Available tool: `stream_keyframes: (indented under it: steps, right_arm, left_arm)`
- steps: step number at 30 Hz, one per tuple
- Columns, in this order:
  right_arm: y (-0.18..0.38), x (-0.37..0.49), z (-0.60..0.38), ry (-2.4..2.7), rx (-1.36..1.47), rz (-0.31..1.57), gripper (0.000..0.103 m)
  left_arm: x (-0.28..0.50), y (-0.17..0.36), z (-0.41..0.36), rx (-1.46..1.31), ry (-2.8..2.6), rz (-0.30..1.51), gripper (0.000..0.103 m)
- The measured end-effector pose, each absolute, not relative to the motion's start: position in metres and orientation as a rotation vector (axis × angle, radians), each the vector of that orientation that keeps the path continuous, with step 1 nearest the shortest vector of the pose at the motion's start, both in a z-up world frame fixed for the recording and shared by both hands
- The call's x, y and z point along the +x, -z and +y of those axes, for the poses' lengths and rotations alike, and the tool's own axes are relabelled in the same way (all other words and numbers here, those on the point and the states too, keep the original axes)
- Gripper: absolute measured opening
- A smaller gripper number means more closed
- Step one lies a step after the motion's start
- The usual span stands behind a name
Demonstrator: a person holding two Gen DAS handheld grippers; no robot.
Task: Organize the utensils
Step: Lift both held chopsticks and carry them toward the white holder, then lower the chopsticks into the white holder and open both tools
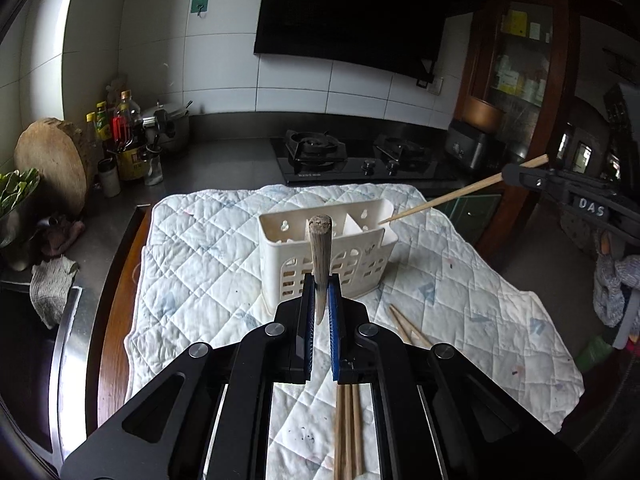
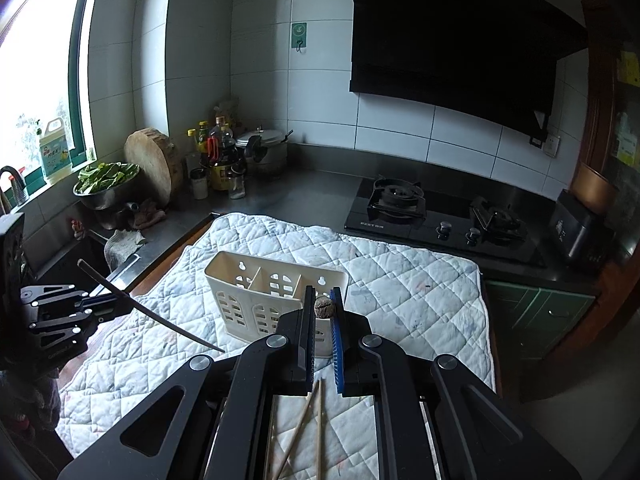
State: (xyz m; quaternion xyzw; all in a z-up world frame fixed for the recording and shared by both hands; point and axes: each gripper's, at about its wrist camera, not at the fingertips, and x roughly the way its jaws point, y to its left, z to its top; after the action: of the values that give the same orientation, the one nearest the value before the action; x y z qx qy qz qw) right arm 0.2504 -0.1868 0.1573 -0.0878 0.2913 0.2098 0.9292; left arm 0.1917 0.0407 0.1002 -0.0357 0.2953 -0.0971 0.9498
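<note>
Chopsticks are split between both grippers and the cloth. The left gripper [image 1: 320, 304] has its jaws narrowed onto 1 weathered chopstick [image 1: 320, 256], which stands up between the blue pads with its blunt end toward the camera. In the right wrist view that same stick shows as a dark thin rod [image 2: 160, 316] slanting from 10 o'clock down to 4 o'clock out of the left gripper [image 2: 104, 306]. The right gripper [image 2: 322, 312] is closed on a second chopstick [image 2: 323, 307], seen end-on as a small round knob between the pads. From the left wrist view this pale stick [image 1: 444, 198] runs out of the right gripper [image 1: 516, 174] at 2 o'clock, its thin tip reaching the right end of the holder's rim.

A white slotted utensil holder [image 1: 332, 268] stands upright on the quilted cloth [image 1: 200, 260], with 3 compartments side by side; whether anything is inside them cannot be told. Loose chopsticks [image 1: 348, 432] lie flat on the cloth at 6 o'clock from the holder, under the left gripper, and 2 more [image 1: 408, 326] lie at 5 o'clock. Behind the cloth, at 12 o'clock, sits a black gas stove [image 1: 352, 156]. At 10 o'clock are bottles [image 1: 124, 136], a round wooden chopping board [image 1: 52, 164] and a bowl of greens [image 2: 106, 184].
</note>
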Motion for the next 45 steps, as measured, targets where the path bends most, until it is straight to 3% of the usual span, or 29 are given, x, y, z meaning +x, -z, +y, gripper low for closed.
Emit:
stream_keyframes:
  steps: [10, 18, 27, 35, 41, 45]
  right_arm:
    - [-0.144, 0.308, -0.168, -0.425, -0.198, 0.794, 0.007]
    - [-0.134, 0.323, -0.160, -0.409, -0.224, 0.819, 0.007]
    - [-0.122, 0.332, -0.154, -0.409, -0.256, 0.848, 0.007]
    - [-0.121, 0.329, -0.152, -0.417, -0.257, 0.824, 0.008]
    - [-0.133, 0.314, -0.159, -0.402, -0.255, 0.754, 0.020]
    - [-0.139, 0.298, -0.170, -0.402, -0.220, 0.710, 0.022]
  left_arm:
    - [0.215, -0.162, 0.046, -0.070, 0.179, 0.503, 0.005]
    - [0.260, -0.160, 0.054, -0.114, 0.138, 0.534, 0.005]
    - [0.251, -0.189, 0.058, -0.114, 0.153, 0.467, 0.005]
    - [0.280, -0.167, 0.062, -0.142, 0.116, 0.512, 0.005]
    - [0.292, -0.142, 0.064, -0.159, 0.122, 0.575, 0.006]
    - [0.291, -0.134, 0.063, -0.156, 0.126, 0.596, 0.008]
